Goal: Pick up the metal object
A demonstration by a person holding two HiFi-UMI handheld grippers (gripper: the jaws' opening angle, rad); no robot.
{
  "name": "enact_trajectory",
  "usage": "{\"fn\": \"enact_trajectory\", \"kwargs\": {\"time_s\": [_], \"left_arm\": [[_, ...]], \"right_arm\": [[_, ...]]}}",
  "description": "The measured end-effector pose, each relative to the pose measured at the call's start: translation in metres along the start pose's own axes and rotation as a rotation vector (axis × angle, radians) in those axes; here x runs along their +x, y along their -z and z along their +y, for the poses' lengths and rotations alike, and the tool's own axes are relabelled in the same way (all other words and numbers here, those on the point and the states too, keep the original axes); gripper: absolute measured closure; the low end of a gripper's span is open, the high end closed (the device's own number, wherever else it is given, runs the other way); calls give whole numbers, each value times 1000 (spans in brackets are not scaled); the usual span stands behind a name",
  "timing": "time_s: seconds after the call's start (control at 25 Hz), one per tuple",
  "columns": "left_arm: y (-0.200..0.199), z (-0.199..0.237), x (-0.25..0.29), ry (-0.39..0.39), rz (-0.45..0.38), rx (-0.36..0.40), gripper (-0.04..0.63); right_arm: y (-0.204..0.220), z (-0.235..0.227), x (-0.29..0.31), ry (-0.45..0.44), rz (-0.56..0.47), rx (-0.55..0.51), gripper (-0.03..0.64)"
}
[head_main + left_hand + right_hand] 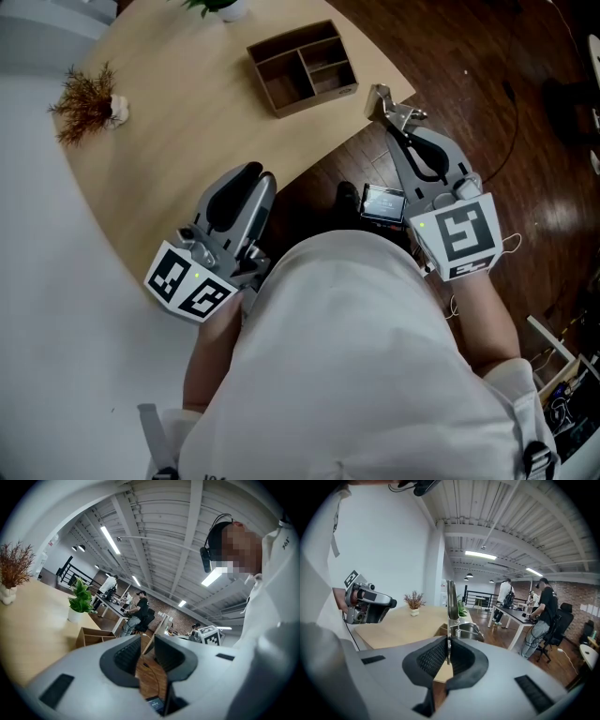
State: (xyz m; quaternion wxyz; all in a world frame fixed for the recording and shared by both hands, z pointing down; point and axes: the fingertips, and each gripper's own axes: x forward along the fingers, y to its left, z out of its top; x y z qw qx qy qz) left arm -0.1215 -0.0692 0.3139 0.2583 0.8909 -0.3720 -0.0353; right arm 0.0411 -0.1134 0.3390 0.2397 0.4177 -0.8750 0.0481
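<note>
Right gripper [401,129]: fingers clamped on metal object [386,103].
Left gripper [251,178]: fingers narrowly parted.
Wooden organizer [263,81]: on the worktop [187,141], compartments showing bare wood.

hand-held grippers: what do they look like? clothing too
Grey moulded shells on the left hand-held gripper and right hand-held gripper, black ridged jaw pads. White cubes with black squares and a small green light: left marker cube, right marker cube. Person wears a white top.
</note>
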Motion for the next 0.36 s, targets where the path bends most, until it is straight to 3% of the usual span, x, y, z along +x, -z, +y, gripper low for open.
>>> {"fn": "enact_trajectory", "kwargs": {"time_s": [0.36], "left_arm": [[-2,0,2,2,-5,5,525]], "right_arm": [[-3,-3,2,6,-16,-12,614]]}}
